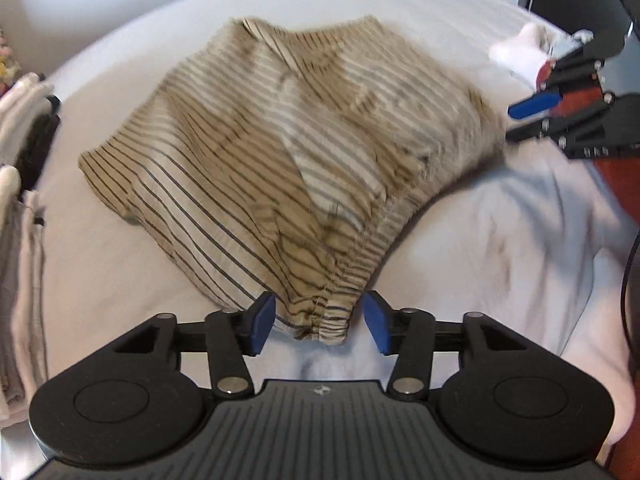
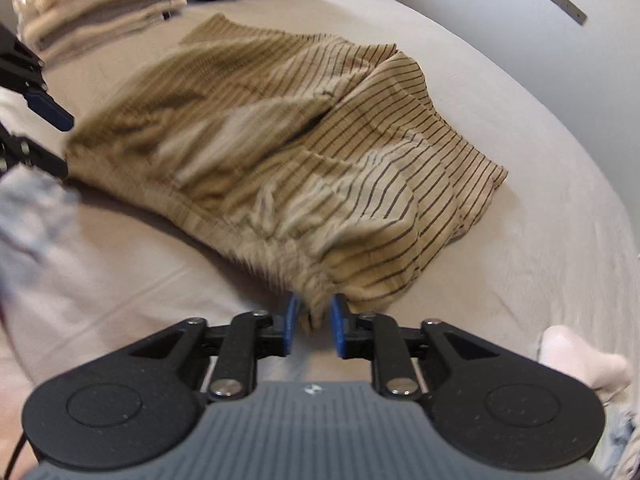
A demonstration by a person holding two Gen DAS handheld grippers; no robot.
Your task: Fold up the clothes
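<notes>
Tan shorts with thin dark stripes (image 1: 260, 140) lie crumpled on the white bed sheet (image 1: 100, 280). My left gripper (image 1: 320, 322) is open, and a gathered corner of the waistband sits loose between its blue pads (image 1: 262, 324). In the right wrist view the same shorts (image 2: 300, 160) spread away from my right gripper (image 2: 314, 326), which is open with narrow gaps around the other waistband corner between its pads (image 2: 338, 328). Each gripper also shows at the edge of the other's view: the right gripper (image 1: 520, 120) and the left gripper (image 2: 60, 142).
Stacks of folded white, grey and black clothes (image 1: 24, 120) (image 2: 100, 8) line one side of the bed. A white sock (image 1: 516, 56) (image 2: 580, 364) lies near the right gripper. A pale blue-grey cloth (image 2: 28, 220) is bunched beside the left gripper.
</notes>
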